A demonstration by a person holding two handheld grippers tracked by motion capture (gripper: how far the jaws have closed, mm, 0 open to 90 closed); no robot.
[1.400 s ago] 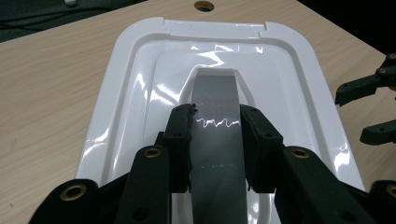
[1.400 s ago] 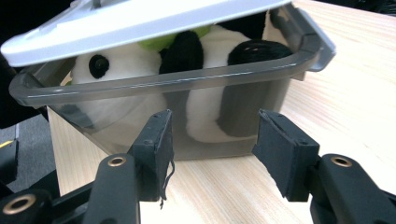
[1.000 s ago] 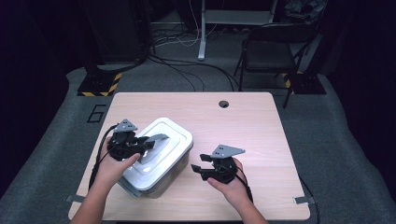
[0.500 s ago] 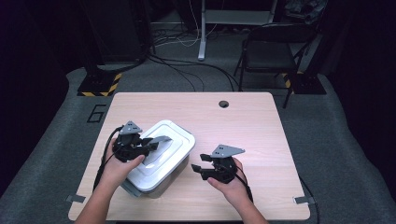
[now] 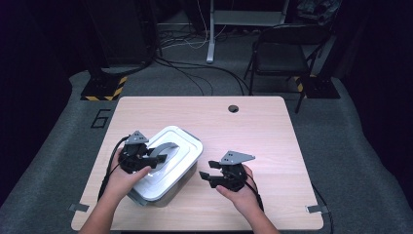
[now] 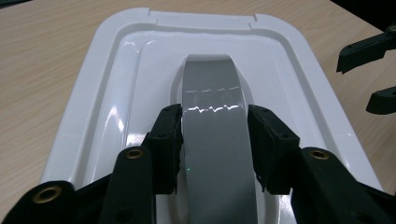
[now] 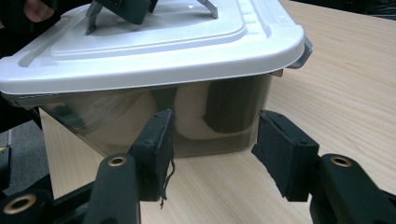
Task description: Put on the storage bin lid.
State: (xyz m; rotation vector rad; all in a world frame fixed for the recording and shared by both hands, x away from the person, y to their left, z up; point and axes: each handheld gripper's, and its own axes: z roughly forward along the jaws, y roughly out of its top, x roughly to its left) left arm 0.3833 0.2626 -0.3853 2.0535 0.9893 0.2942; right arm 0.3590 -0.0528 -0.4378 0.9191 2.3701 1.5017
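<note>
Left claw (image 6: 215, 140) has just loosened, now apart astride grey handle (image 6: 212, 107) | right claw (image 7: 212, 149) unchanged, apart, beside box (image 7: 154, 116)

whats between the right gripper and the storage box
Nothing: in the high view a bare strip of wooden table separates the right gripper from the storage box. The right gripper view shows the same bare wood before its open jaws.

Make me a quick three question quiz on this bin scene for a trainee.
1. True or false: the lid sits on the storage bin.
2. What lies between the left gripper jaws? A) grey handle B) cable C) table edge
3. Which gripper rests on the table beside the bin?

Key: 1 true. 2 A; the jaws have just been opening, a gap showing on one side. 3 the right gripper.
</note>
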